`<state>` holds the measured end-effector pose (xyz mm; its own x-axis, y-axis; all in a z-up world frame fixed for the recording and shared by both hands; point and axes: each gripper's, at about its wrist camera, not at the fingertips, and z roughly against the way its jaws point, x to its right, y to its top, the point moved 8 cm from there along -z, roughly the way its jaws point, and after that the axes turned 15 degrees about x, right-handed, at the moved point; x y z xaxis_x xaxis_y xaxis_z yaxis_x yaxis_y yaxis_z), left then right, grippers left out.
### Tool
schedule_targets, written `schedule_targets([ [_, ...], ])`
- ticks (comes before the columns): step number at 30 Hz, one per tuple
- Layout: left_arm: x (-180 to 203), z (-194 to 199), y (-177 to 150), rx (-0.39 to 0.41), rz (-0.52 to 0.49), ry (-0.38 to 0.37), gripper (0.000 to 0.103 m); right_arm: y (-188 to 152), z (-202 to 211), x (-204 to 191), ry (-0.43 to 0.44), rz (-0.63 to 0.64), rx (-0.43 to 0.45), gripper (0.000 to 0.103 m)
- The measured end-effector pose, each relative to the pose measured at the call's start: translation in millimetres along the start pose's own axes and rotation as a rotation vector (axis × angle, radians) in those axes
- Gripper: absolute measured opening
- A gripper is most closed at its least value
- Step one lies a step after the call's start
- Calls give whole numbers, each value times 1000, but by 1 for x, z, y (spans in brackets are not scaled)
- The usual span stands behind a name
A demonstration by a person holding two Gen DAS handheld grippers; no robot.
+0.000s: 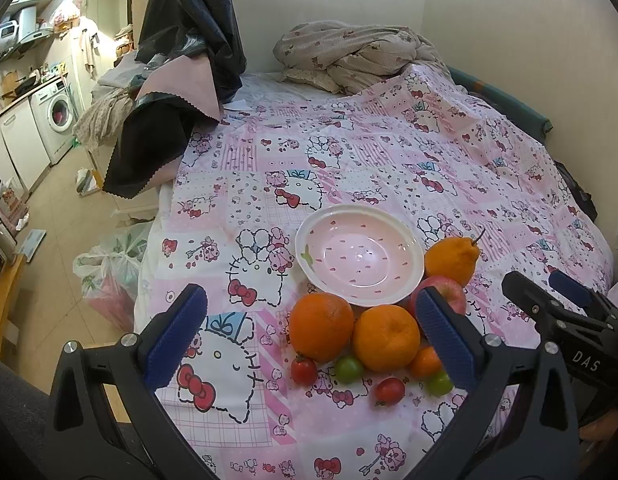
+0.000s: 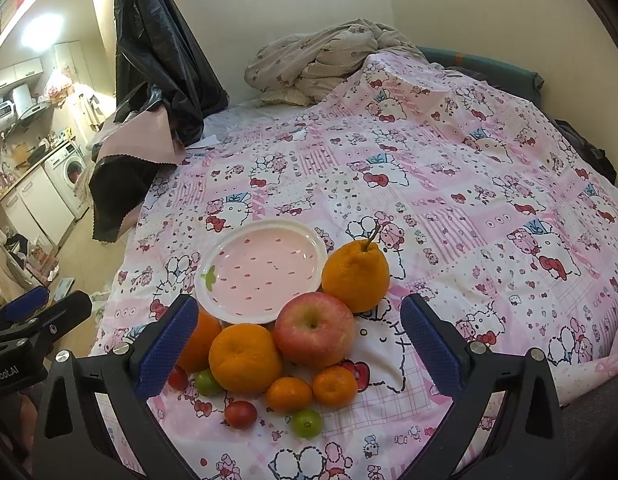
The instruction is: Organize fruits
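Observation:
An empty pink strawberry-print bowl (image 1: 359, 260) (image 2: 261, 270) sits on the patterned bedspread. Fruit is piled at its near side: two big oranges (image 1: 321, 326) (image 2: 245, 358), a red apple (image 2: 315, 330) (image 1: 449, 292), a knobbly stemmed orange (image 2: 355, 274) (image 1: 453, 260), two small mandarins (image 2: 335, 386), red cherry tomatoes (image 1: 304, 369) (image 2: 240, 414) and green ones (image 1: 348, 368) (image 2: 306, 423). My left gripper (image 1: 309, 336) hovers open above the oranges. My right gripper (image 2: 299, 346) is open too, over the apple and oranges. Neither holds anything.
The pink cartoon bedspread (image 1: 389, 168) covers the bed. A crumpled beige blanket (image 1: 349, 52) lies at the far end by the wall. Black and pink cloth (image 1: 157, 120) hangs over the left edge. Plastic bags (image 1: 109, 272) sit on the floor; a washing machine (image 1: 57, 116) stands beyond.

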<state>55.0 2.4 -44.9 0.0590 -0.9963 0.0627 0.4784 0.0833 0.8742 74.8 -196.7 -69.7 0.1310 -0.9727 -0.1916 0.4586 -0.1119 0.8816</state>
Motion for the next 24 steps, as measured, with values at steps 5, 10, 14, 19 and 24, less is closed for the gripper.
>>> schedule_targets([
  [5,-1,0,0,-1,-2,5,103,1,0,0,0,1,1,103],
  [10,-1,0,0,1,0,5,103,0,0,0,-1,0,0,103],
  [14,-1,0,0,2,2,3,103,0,0,0,-1,1,0,103],
  [19,-1,0,0,2,3,4,103,1,1,0,0,2,3,103],
  [24,-1,0,0,3,2,4,103,2,1,1,-2,-1,1,103],
])
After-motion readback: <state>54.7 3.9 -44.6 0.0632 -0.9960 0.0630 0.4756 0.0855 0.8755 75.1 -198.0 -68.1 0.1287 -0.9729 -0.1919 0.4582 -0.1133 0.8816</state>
